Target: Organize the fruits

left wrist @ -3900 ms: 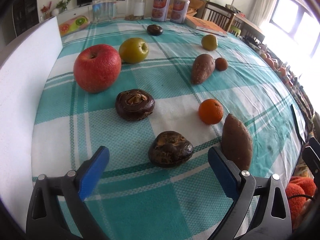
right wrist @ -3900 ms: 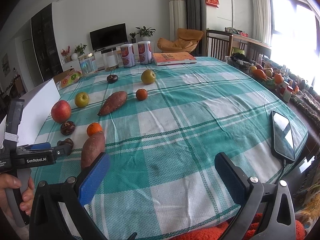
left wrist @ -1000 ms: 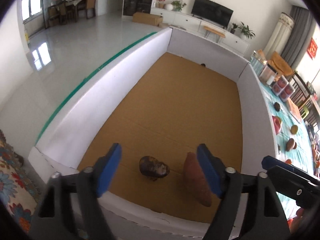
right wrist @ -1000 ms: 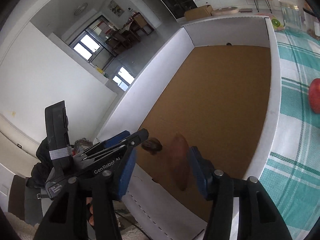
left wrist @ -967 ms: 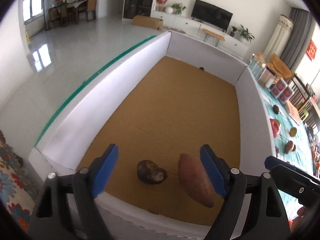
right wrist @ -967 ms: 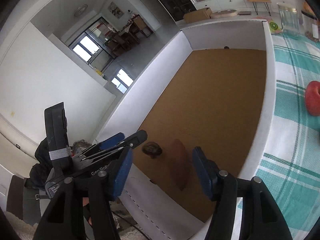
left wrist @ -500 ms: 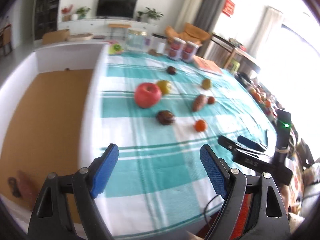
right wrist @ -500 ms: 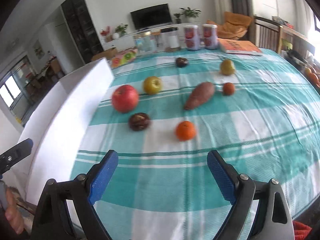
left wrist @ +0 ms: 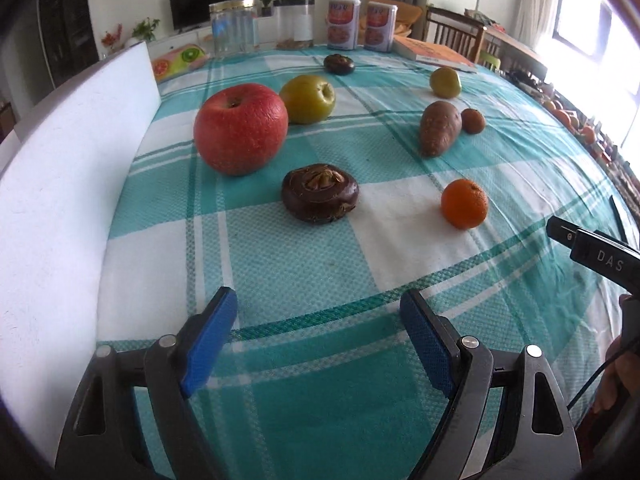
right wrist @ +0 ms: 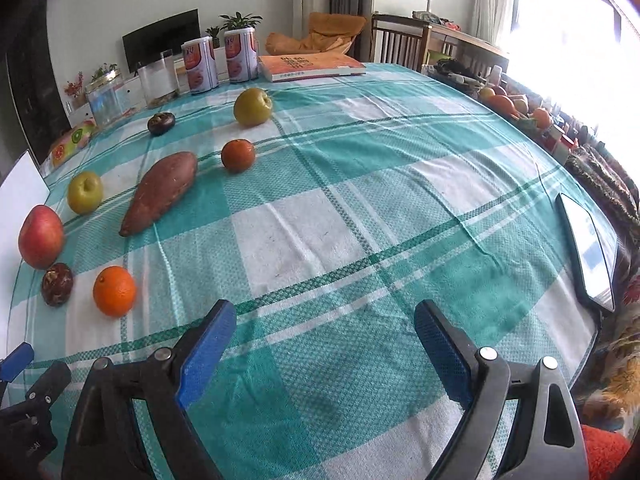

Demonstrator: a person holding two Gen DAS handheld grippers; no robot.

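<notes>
A checked cloth [right wrist: 360, 208] covers the table. Two cans [right wrist: 218, 64], a book [right wrist: 310, 66] and jars [left wrist: 234, 26] stand at its far end. A phone [right wrist: 586, 250] lies near the right edge.

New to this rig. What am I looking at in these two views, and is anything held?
No robot: a person holds a two-finger gripper in each hand, with a fisheye camera looking along each one's blue fingers. The left gripper and right gripper are both open and empty. On the checked tablecloth lie a red apple, a green apple, a dark brown water-chestnut-like fruit, an orange and a sweet potato. A phone lies near the right edge.
</notes>
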